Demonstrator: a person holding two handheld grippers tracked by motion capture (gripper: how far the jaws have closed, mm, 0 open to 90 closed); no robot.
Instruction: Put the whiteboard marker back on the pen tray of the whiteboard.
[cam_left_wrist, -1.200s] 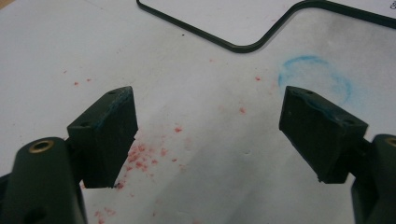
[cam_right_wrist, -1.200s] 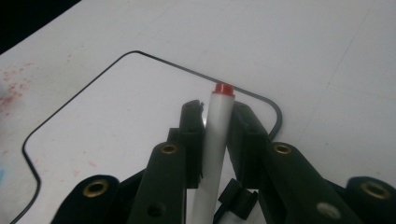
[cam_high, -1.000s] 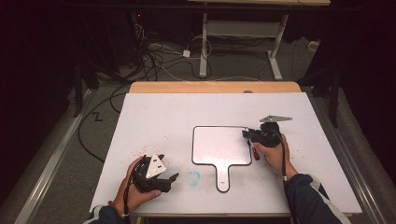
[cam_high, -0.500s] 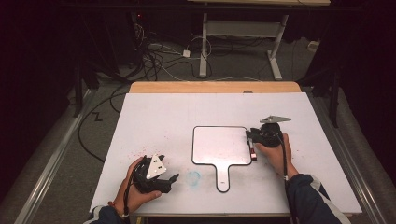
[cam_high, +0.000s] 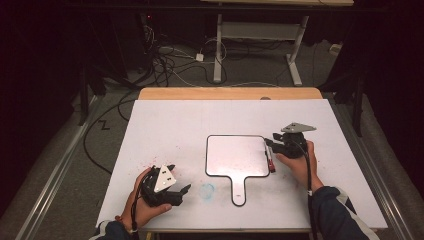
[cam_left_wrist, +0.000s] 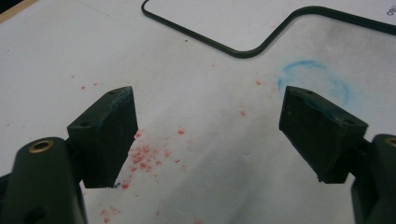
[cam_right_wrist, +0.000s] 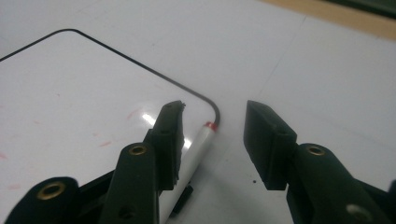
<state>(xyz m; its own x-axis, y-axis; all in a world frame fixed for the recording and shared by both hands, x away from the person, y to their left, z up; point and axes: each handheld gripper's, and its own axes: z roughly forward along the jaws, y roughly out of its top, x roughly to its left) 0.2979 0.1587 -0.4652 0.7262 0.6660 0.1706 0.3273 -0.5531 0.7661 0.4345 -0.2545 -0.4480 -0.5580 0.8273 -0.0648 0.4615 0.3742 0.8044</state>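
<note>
A small whiteboard (cam_high: 235, 155) with a handle lies flat in the middle of the white table. A white marker (cam_high: 269, 157) with a red end lies along its right edge. My right gripper (cam_high: 274, 142) hovers at that edge. Its jaws have just been opening and now stand apart. The marker (cam_right_wrist: 196, 149) lies between them, close beside the left jaw, with neither pad pressing on it, over the whiteboard (cam_right_wrist: 93, 93) corner. My left gripper (cam_high: 177, 182) rests near the front left of the table, wide open (cam_left_wrist: 208, 135), holding nothing.
A blue smudged ring (cam_high: 207, 190) marks the table just left of the board's handle. Red specks (cam_left_wrist: 144, 154) are scattered below the left gripper. A wooden strip (cam_high: 230, 93) edges the far side of the table. Cables lie on the floor beyond.
The right gripper's jaws stand wider apart than before, and the marker now lies free by the board's right edge. The left hand has not moved.
</note>
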